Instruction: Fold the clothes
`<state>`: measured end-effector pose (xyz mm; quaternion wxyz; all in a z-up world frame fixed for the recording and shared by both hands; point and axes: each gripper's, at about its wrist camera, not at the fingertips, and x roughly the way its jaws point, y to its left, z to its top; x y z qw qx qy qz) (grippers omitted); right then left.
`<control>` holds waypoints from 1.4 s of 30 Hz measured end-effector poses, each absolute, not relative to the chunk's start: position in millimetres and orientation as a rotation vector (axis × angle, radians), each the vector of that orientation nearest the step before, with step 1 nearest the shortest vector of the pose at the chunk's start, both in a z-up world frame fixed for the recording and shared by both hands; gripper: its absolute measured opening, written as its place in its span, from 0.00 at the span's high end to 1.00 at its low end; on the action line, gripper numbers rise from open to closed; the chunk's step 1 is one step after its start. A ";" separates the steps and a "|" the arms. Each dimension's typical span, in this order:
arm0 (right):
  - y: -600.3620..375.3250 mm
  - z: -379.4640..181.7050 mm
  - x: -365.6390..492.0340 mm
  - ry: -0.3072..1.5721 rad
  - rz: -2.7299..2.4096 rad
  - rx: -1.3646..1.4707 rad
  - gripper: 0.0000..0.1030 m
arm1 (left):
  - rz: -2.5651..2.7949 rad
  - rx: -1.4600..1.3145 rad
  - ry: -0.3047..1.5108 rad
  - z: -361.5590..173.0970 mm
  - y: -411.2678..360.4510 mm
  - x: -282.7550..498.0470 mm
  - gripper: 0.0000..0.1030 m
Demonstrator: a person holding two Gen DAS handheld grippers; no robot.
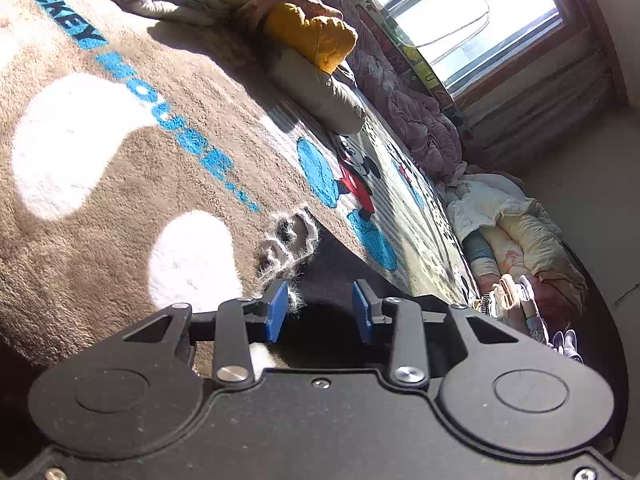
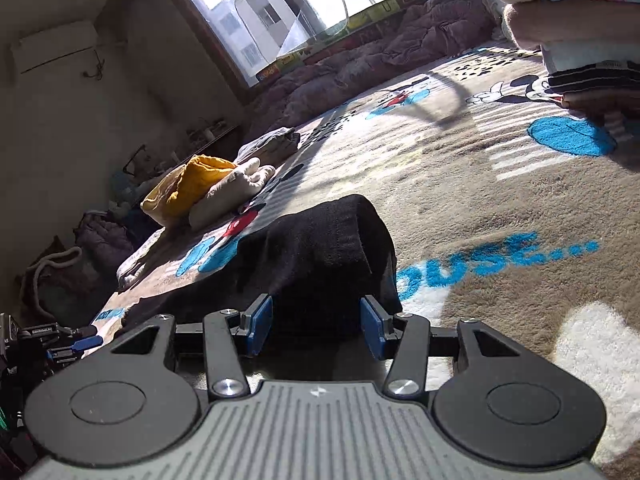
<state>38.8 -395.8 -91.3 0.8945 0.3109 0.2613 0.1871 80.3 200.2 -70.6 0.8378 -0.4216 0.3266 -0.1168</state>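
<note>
A black knitted garment [image 2: 332,240] lies bunched in a hump on the brown Mickey Mouse blanket [image 2: 500,200]. My right gripper [image 2: 316,326] is open, and the near end of the garment reaches in between its blue pads [image 2: 259,322]. In the left wrist view the same dark garment [image 1: 332,276] lies just ahead of my left gripper [image 1: 320,312], which is open at the cloth's edge. A fuzzy grey tuft [image 1: 288,240] sits at the left pad's tip. The left gripper [image 2: 74,344] also shows low at the left edge of the right wrist view.
A yellow garment [image 2: 200,184] and beige clothes [image 2: 232,192] are piled further along the blanket. A purple quilt [image 2: 360,60] runs under the window. Folded clothes [image 2: 580,40] are stacked at the far right. Bags and bundles [image 2: 60,272] sit beyond the bed's left edge.
</note>
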 end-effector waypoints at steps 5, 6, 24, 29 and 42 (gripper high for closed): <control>-398.2 -107.6 55.2 0.557 0.408 0.830 0.46 | -0.183 -1.055 0.720 -79.0 181.5 86.6 0.49; -396.3 -110.9 58.4 0.569 0.409 0.849 0.46 | -0.163 -1.066 0.727 -80.8 176.4 88.3 0.49; -402.9 -144.0 86.8 0.473 0.346 1.140 0.71 | 0.100 -1.117 0.617 -93.1 143.5 107.9 0.99; -399.7 -142.4 88.9 0.503 0.317 1.071 0.80 | 0.016 -1.024 0.459 -55.0 156.0 96.6 0.99; -394.6 -127.8 84.8 0.456 0.297 0.969 0.81 | -0.030 -0.937 0.508 -90.9 158.1 87.6 0.99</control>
